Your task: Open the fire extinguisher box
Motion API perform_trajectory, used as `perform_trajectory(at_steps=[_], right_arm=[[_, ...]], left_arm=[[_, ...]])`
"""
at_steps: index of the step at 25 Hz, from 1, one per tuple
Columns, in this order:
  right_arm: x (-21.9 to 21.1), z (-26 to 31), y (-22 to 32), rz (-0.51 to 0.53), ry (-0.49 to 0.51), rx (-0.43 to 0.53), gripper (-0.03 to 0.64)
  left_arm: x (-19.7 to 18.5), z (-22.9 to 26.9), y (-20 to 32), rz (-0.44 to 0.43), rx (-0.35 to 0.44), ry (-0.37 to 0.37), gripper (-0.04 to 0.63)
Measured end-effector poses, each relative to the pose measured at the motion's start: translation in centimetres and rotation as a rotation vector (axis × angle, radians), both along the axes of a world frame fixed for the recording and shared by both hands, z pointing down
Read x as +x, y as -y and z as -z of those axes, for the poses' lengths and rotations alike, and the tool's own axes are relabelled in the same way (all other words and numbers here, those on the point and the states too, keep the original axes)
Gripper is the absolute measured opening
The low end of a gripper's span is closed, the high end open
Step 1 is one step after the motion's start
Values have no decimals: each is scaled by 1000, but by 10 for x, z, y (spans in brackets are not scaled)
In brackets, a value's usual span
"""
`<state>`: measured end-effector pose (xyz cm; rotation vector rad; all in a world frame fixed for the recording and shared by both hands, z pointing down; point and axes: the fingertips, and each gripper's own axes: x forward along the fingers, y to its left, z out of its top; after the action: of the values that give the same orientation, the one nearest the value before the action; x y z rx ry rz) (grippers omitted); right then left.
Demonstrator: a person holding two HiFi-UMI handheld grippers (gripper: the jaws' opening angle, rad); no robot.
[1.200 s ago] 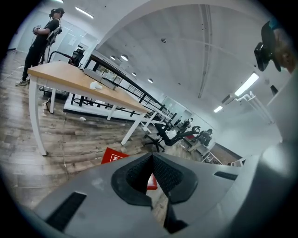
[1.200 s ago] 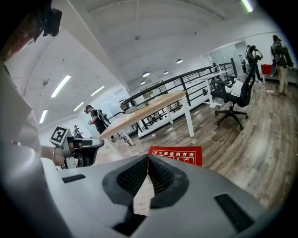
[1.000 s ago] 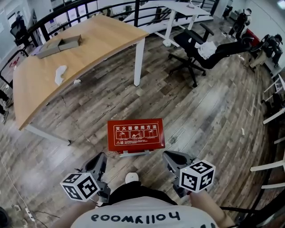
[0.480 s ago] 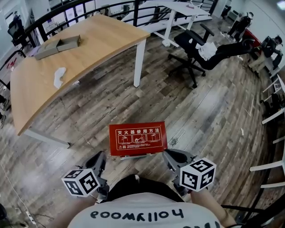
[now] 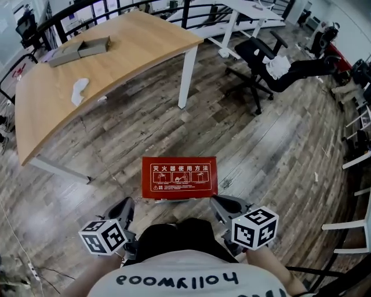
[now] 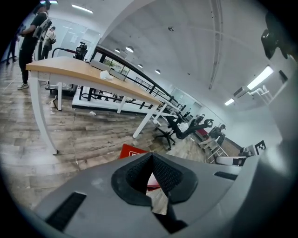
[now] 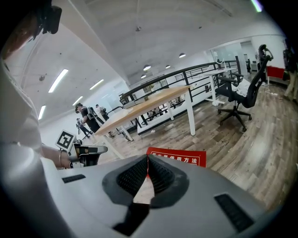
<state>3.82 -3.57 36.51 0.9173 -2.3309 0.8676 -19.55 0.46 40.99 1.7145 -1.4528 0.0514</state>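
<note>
The box (image 5: 179, 177) lies flat on the floor (image 5: 278, 151), right in front of the person and between the 2 grippers. It is red, its lid is down, and the face with white print and 3 small diagrams is turned up. A thin grey edge shows along its near side.

The left gripper (image 5: 124, 204) is held low, near the box's near left corner but apart from it. In the left gripper view its 2 jaws meet at the tips with nothing between them, and the box's corner shows just beyond them. The right gripper (image 5: 222, 203) sits near the box's near right corner, also clear of it. In the right gripper view its jaws are likewise pressed together and empty, with the box's printed face just past the tips. Both grippers point forward and down towards the floor.

Further off, beyond the box, stands a table (image 5: 116, 52) with a wooden top and white legs. On it lie a flat tray (image 5: 78, 49) and a crumpled white cloth (image 5: 79, 90), well apart from each other. To the right of the table is a black chair (image 5: 261, 58) with something white on its seat. A black railing (image 5: 145, 7) runs behind the table. In the left gripper view, 2 people (image 6: 30, 42) stand at the table's far end.
</note>
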Motion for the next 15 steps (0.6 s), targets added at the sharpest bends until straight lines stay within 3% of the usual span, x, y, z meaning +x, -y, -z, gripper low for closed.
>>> perform_trajectory(at_steps=[9, 15], right_arm=[[23, -7, 16, 42, -5, -36, 9], [45, -24, 14, 63, -32, -75, 9]], left_arm=[[19, -32, -16, 43, -99, 26, 5], [44, -44, -12, -10, -52, 7, 6]])
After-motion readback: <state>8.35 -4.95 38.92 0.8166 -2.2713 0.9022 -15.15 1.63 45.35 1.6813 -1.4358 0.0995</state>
